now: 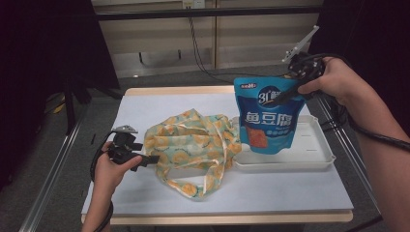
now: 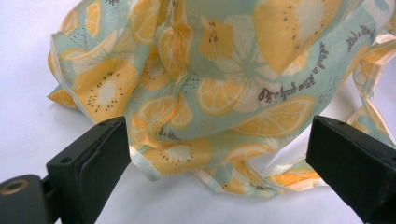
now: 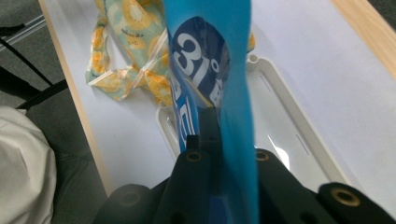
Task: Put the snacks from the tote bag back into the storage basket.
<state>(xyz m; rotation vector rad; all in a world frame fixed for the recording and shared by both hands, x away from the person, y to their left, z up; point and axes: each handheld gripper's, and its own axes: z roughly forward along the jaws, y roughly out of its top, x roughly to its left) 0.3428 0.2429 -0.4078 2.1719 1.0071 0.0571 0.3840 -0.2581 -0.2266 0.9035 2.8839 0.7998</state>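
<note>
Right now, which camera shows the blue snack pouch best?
The high view: the blue snack pouch faces that camera whole, hanging from the right gripper above the white tray. The right gripper view sees it edge-on between shut jaws. The left gripper view looks at the fruit-print bag.

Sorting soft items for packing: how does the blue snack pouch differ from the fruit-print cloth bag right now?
The glossy blue snack pouch hangs upright, pinched at its top by the right hand-held gripper; the fruit-print cloth bag lies crumpled on the white table. The pouch hangs over the white plastic tray; the bag lies beside it. The left hand-held gripper stands open at the bag's edge. Both are soft.
</note>
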